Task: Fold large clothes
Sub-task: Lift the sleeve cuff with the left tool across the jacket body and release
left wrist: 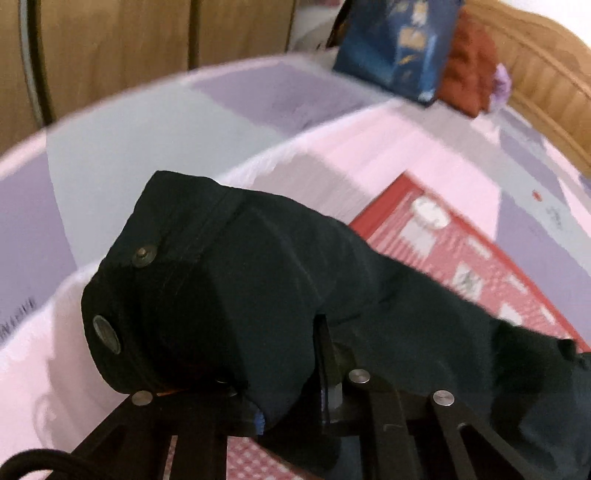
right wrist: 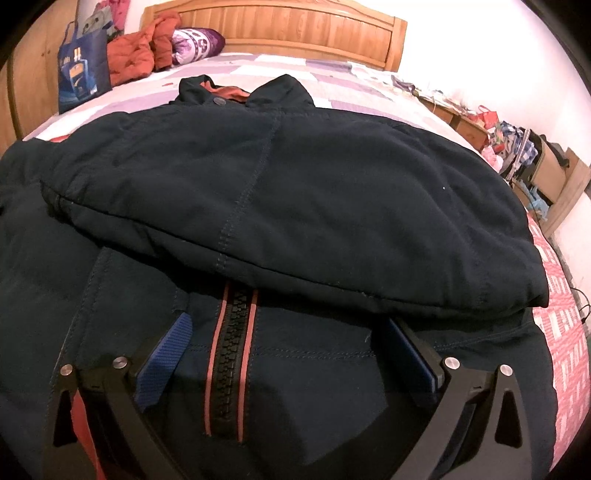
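Note:
A large dark navy jacket (right wrist: 295, 192) lies on the bed, one half folded over the other, collar at the far end. Its zipper (right wrist: 231, 354) with orange trim runs toward me. My right gripper (right wrist: 288, 354) is open, its blue-padded fingers (right wrist: 162, 365) resting on the jacket's near edge either side of the zipper. In the left wrist view my left gripper (left wrist: 291, 373) is shut on a bunched end of the jacket (left wrist: 258, 280) with metal snap buttons (left wrist: 144, 255), held above the bed. The fabric hides the fingertips.
The bed has a pink and purple sheet (left wrist: 147, 122) and a red checked cloth (left wrist: 461, 258). A blue bag (right wrist: 83, 70), an orange coat (right wrist: 136, 55) and a purple pillow (right wrist: 197, 42) sit by the wooden headboard (right wrist: 295, 33). Cluttered shelves (right wrist: 524, 155) stand at right.

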Motion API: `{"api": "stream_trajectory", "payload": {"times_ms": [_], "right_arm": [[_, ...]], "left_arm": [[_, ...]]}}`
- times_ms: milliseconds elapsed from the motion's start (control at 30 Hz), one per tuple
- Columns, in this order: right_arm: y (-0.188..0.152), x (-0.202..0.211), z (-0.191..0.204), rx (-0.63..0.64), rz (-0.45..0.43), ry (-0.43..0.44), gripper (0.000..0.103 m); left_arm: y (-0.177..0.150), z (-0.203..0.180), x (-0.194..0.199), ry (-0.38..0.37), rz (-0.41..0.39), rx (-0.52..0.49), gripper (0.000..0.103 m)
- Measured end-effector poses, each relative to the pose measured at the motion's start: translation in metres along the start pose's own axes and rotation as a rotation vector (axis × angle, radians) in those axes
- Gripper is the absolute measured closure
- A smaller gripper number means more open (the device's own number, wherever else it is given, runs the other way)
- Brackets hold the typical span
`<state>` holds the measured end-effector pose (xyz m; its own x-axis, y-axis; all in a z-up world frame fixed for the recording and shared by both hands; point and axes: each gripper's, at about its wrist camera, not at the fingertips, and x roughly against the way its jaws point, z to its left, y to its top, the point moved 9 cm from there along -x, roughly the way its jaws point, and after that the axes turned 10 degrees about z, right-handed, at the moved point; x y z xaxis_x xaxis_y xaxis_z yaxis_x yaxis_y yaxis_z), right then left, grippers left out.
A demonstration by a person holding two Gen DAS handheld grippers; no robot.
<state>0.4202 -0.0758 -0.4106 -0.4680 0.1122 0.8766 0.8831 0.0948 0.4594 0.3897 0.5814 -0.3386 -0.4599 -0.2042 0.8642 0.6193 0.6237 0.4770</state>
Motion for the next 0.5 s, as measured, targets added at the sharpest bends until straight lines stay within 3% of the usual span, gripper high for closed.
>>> {"api": "stream_trajectory", "payload": {"times_ms": [233,500], "right_arm": [[0.0,0.0,0.0,0.0,0.001,0.002,0.0],[0.0,0.0,0.0,-0.001,0.002,0.003,0.0]], "left_arm": [[0.018,-0.076,0.071,-0.035,-0.155,-0.17,0.089],[-0.015,-0.233,0.133,-0.129,-0.237,-0.446,0.089]]}}
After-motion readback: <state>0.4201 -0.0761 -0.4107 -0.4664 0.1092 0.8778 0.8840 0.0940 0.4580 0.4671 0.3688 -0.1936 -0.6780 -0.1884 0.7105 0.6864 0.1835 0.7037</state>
